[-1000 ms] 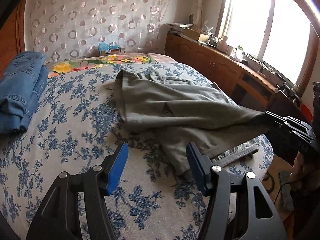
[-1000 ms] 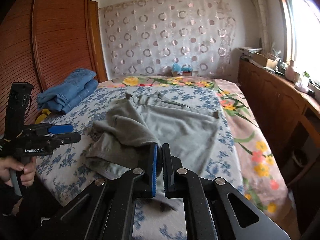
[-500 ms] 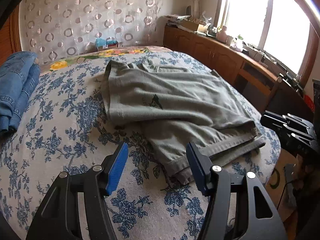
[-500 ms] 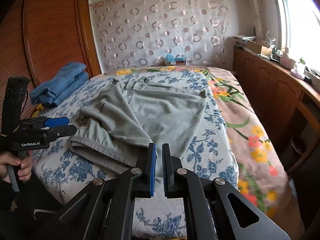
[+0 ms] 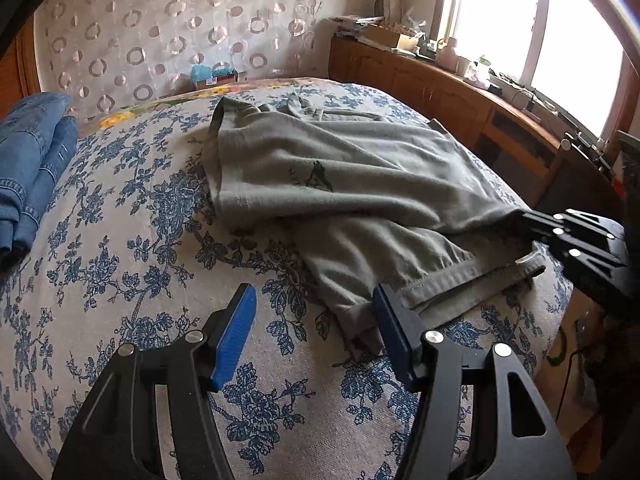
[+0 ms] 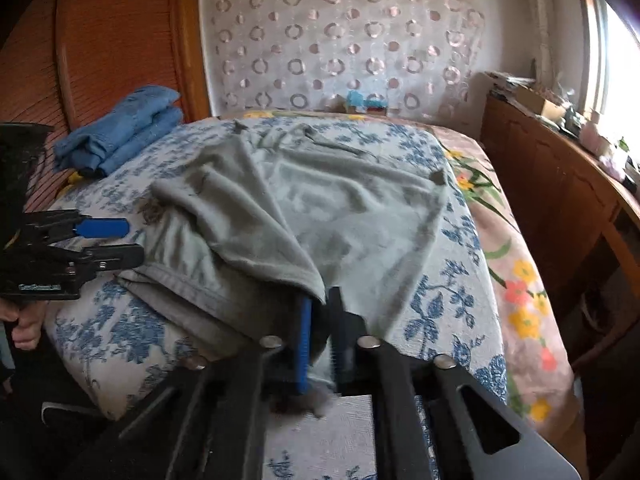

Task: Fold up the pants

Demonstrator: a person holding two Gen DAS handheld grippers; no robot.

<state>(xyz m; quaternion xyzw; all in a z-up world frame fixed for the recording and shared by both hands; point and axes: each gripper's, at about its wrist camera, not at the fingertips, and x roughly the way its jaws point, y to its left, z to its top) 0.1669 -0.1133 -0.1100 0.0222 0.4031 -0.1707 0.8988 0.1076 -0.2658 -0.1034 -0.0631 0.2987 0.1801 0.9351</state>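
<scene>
We see the grey pants (image 5: 348,184) lying half-folded on the blue-flowered bedspread (image 5: 120,248); our right gripper (image 6: 320,320) has just closed — pinching the folded leg's corner; our left gripper (image 5: 316,320) hangs open beside the hem, holding nothing.

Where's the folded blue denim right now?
The folded blue denim sits at the far left edge of the bed in the left wrist view, against the wooden wardrobe, apart from the grey pants.
</scene>
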